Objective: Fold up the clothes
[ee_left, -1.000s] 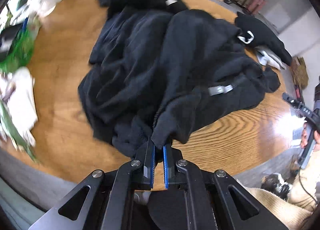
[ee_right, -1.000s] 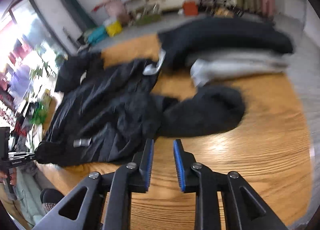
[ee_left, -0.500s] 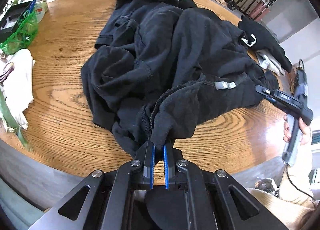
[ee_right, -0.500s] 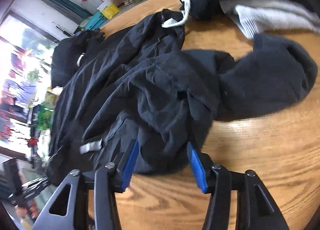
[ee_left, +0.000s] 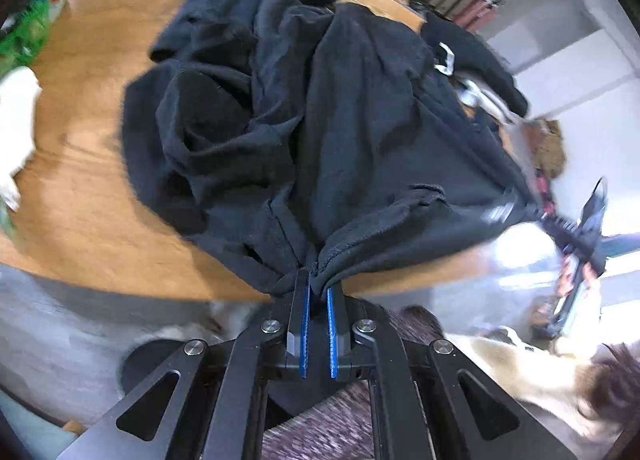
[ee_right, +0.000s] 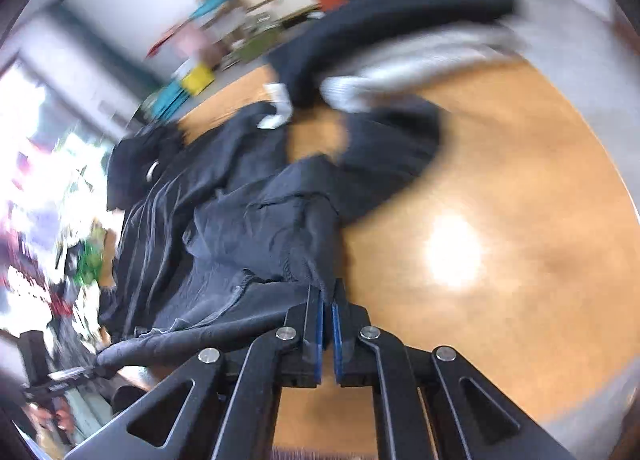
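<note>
Across the wooden table (ee_left: 92, 72) a black garment (ee_left: 340, 120) is lying rumpled; my left gripper (ee_left: 318, 280) and right gripper (ee_right: 327, 296) are both pinching its hem.

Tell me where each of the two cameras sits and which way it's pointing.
Left wrist: sits behind the left claw, looking down across the wooden table; the claw pinches the black garment, and the hand holding the right claw shows at right.
Right wrist: sits behind the right claw, looking down over the table toward the cluttered wall; it too pinches the garment.
Shared: the black garment, the table, and each other's claw.
</note>
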